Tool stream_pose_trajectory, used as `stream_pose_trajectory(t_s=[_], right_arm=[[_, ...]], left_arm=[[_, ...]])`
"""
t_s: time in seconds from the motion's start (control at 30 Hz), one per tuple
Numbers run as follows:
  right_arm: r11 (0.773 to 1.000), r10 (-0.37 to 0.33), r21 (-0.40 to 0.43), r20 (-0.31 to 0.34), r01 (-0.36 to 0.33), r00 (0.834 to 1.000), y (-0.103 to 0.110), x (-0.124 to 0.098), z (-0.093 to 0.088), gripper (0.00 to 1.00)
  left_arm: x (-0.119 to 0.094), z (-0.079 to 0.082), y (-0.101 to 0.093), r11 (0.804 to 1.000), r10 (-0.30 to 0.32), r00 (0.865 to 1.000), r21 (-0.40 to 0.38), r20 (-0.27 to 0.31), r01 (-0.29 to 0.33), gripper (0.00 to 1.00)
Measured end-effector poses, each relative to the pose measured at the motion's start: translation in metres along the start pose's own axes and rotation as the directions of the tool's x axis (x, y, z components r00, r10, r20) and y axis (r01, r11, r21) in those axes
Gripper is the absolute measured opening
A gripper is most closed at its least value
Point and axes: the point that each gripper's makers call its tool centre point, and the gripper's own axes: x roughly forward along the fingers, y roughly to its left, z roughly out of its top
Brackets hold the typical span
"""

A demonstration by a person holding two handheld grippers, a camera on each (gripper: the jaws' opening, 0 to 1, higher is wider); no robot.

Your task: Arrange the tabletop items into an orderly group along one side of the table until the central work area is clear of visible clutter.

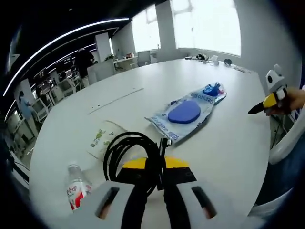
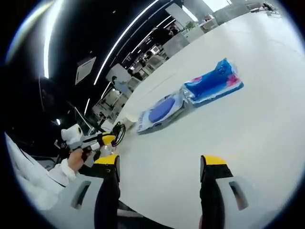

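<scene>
My left gripper point(image 1: 155, 166) is shut on a coiled black cable point(image 1: 125, 147), whose loop rises just beyond the jaws over the white table point(image 1: 143, 81). Past it lies a clear bag with a blue disc point(image 1: 185, 113), and a blue packet point(image 1: 212, 89) touches its far end. My right gripper point(image 2: 161, 164) stands open above the table edge with nothing between its jaws. In the right gripper view the clear bag point(image 2: 161, 110) and the blue-and-pink packet point(image 2: 213, 84) lie end to end at mid table. The left gripper point(image 2: 102, 140), in a hand, holds the cable loop point(image 2: 117, 133).
A small water bottle point(image 1: 76, 189) with a red label lies near my left jaw. A white packet with green print point(image 1: 102, 137) sits beside the cable. The right gripper point(image 1: 269, 99) shows at the table's right edge. Small items point(image 1: 209, 58) sit at the far end, with office desks beyond.
</scene>
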Motion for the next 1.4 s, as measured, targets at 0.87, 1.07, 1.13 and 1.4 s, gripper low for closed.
stream_pose_trajectory(t_s=[0.87,1.07,1.13,1.4], right_arm=[[0.935,0.306,0.197,-0.036,-0.294,0.951,0.112,0.069,0.024,0.65],[0.892,0.36,0.321,-0.083,-0.317,0.929,0.138,0.094,0.021,0.69],[0.894,0.36,0.32,-0.092,-0.315,0.928,0.146,0.1,0.022,0.69],[0.871,0.387,0.376,-0.132,-0.315,0.913,0.161,0.116,0.02,0.66]], left_arm=[[-0.041,0.034,-0.036,0.979,0.013,0.993,0.202,0.113,-0.036,0.08],[-0.044,0.041,-0.045,0.97,0.004,0.99,0.24,0.143,-0.039,0.08],[-0.045,0.041,-0.049,0.963,-0.001,0.991,0.268,0.137,-0.036,0.08],[-0.05,0.043,-0.059,0.941,-0.017,0.99,0.337,0.143,-0.033,0.08]])
